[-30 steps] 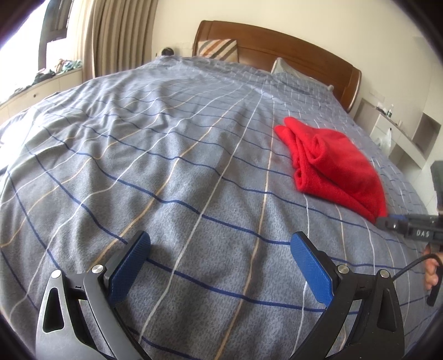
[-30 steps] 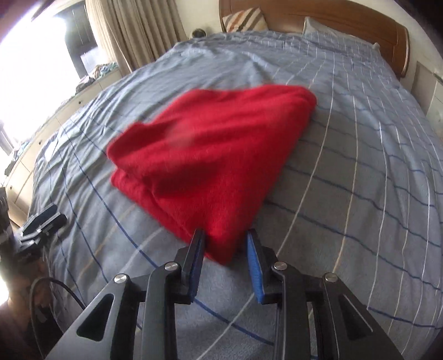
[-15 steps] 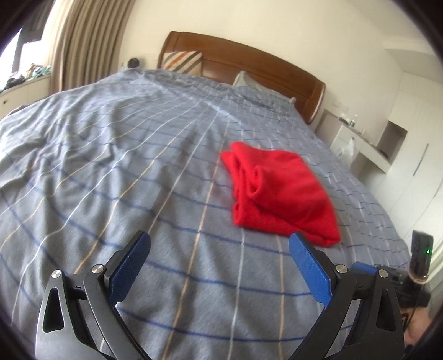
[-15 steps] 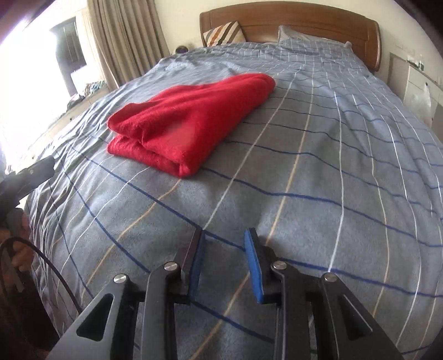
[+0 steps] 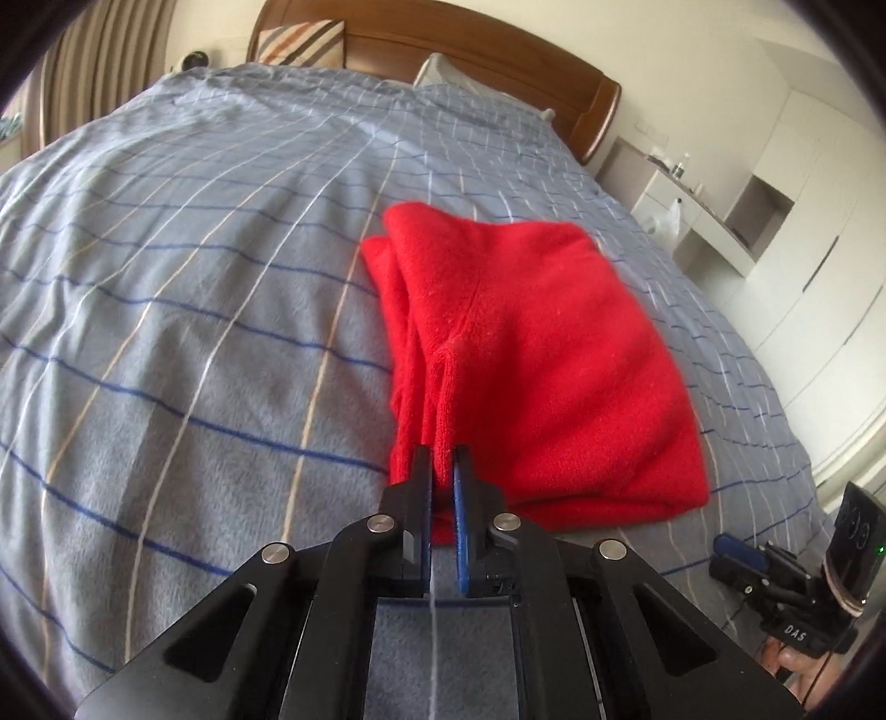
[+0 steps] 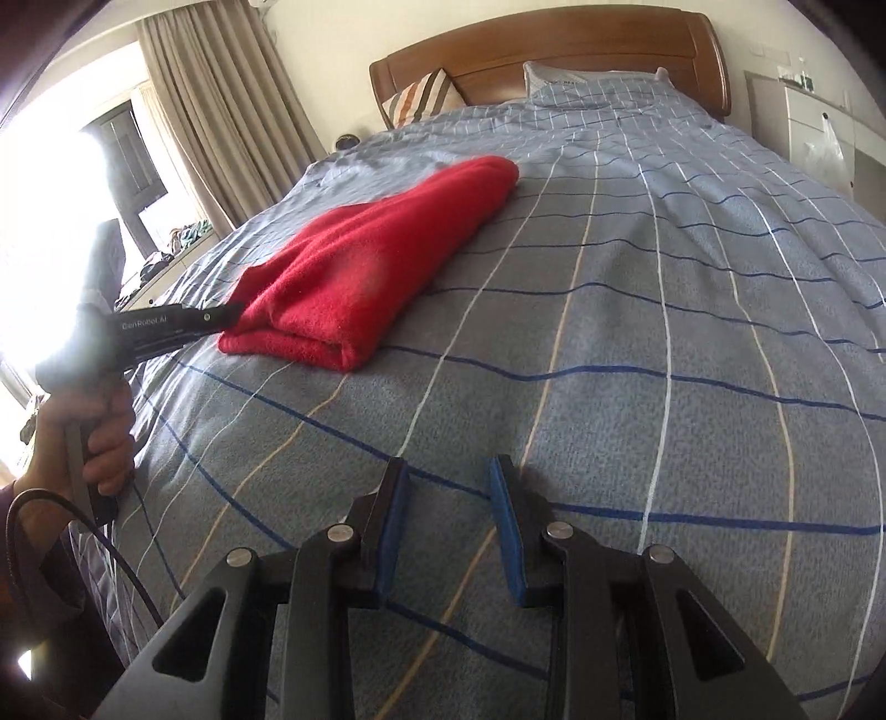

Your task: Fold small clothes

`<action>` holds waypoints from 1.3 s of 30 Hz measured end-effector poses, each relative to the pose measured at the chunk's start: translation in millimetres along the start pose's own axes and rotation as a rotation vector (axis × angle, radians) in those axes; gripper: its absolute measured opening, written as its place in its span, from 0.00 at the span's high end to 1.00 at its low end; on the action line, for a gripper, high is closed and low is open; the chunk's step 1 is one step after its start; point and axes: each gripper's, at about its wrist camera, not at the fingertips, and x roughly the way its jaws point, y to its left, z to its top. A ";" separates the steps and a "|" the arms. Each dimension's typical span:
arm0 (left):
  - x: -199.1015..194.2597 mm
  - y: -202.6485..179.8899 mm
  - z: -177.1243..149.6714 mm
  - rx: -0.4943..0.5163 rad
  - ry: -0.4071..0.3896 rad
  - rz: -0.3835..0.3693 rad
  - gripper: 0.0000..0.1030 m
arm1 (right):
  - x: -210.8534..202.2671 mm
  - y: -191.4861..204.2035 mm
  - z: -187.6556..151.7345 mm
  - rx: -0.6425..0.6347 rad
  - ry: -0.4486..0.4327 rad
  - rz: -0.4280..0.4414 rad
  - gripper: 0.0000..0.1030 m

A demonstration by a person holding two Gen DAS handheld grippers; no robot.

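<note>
My left jaws (image 5: 442,464) have just closed on the red cloth's (image 5: 531,354) near edge. My right jaws (image 6: 447,498) hang partly open, empty, over the bed (image 6: 664,310).

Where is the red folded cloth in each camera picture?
Left wrist view: the red folded cloth fills the middle, its near corner between the left gripper fingers.
Right wrist view: it lies upper left, far from the right gripper.
Shared landmark: the striped pillow against the wooden headboard.
</note>
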 end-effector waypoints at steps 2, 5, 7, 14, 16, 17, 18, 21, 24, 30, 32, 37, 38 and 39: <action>-0.8 -0.9 -3.9 0.006 0.004 0.009 0.96 | 0.1 0.9 -1.3 -0.006 -0.003 -0.006 0.70; -0.3 -10.1 -4.3 0.038 0.016 0.047 0.96 | -0.1 1.1 -1.2 -0.007 0.000 -0.010 0.70; -0.9 -12.5 -3.8 0.056 0.026 0.060 0.94 | -1.2 1.9 -0.7 -0.005 0.011 -0.010 0.70; -53.2 2.2 24.8 0.044 -0.042 0.020 0.17 | -15.4 2.7 39.2 -0.016 0.038 0.014 0.33; -61.3 10.2 45.8 -0.011 -0.077 -0.032 0.08 | -14.0 -4.8 65.2 0.028 0.006 0.051 0.30; -57.3 12.2 57.6 -0.037 -0.073 -0.052 0.08 | -9.0 -10.8 80.3 0.069 -0.002 0.076 0.30; -49.4 13.0 68.2 -0.056 -0.055 -0.066 0.04 | -2.6 -16.7 94.9 0.119 -0.007 0.103 0.30; -3.2 7.8 87.7 -0.047 0.064 -0.054 0.03 | 30.8 -30.9 133.2 0.262 0.009 0.201 0.29; 32.2 7.1 88.5 -0.043 0.129 0.059 0.03 | 68.2 -36.1 155.9 0.350 0.044 0.237 0.29; 52.7 8.7 80.1 -0.055 0.180 0.015 0.05 | 133.2 -10.8 162.0 0.315 0.171 0.195 0.43; 57.5 1.4 74.6 -0.020 0.195 -0.006 0.38 | 136.1 18.4 164.0 0.088 0.167 0.015 0.62; 51.7 -20.4 66.6 0.075 0.156 0.024 0.82 | 117.5 93.4 148.4 -0.386 0.050 -0.231 0.76; 45.2 -21.4 68.0 0.074 0.134 0.019 0.82 | 109.6 96.0 149.5 -0.390 0.020 -0.233 0.77; 36.1 -21.7 69.6 0.068 0.106 0.008 0.82 | 100.7 96.9 152.6 -0.380 -0.011 -0.229 0.77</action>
